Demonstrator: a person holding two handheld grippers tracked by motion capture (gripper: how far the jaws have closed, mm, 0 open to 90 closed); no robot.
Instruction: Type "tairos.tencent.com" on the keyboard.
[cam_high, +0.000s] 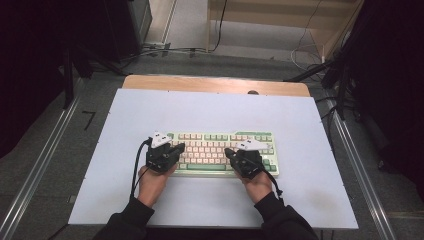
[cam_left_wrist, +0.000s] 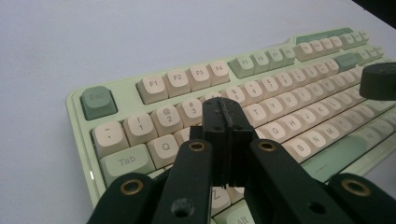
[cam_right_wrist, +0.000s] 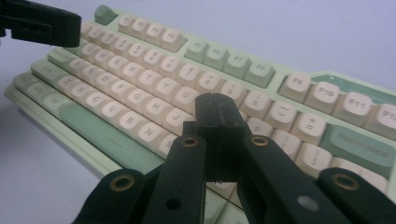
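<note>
A mint-green keyboard (cam_high: 216, 146) with cream and green keys lies in the middle of the white table top (cam_high: 210, 107). My left gripper (cam_high: 179, 147) is shut with nothing between its jaws. It hovers over the keyboard's left end, above the number and Q-row keys (cam_left_wrist: 163, 119). The tip of the left gripper (cam_left_wrist: 226, 111) points along the key rows. My right gripper (cam_high: 229, 152) is also shut and empty, over the right half of the letter keys. In the right gripper view the tip of the right gripper (cam_right_wrist: 215, 105) is above the keyboard (cam_right_wrist: 140, 95), near the J and K keys.
A wooden strip (cam_high: 215, 83) runs along the table's far edge. Metal rails (cam_high: 45, 160) flank the table on the floor, with cables (cam_high: 165, 50) and dark stands behind. White table surface lies around the keyboard on all sides.
</note>
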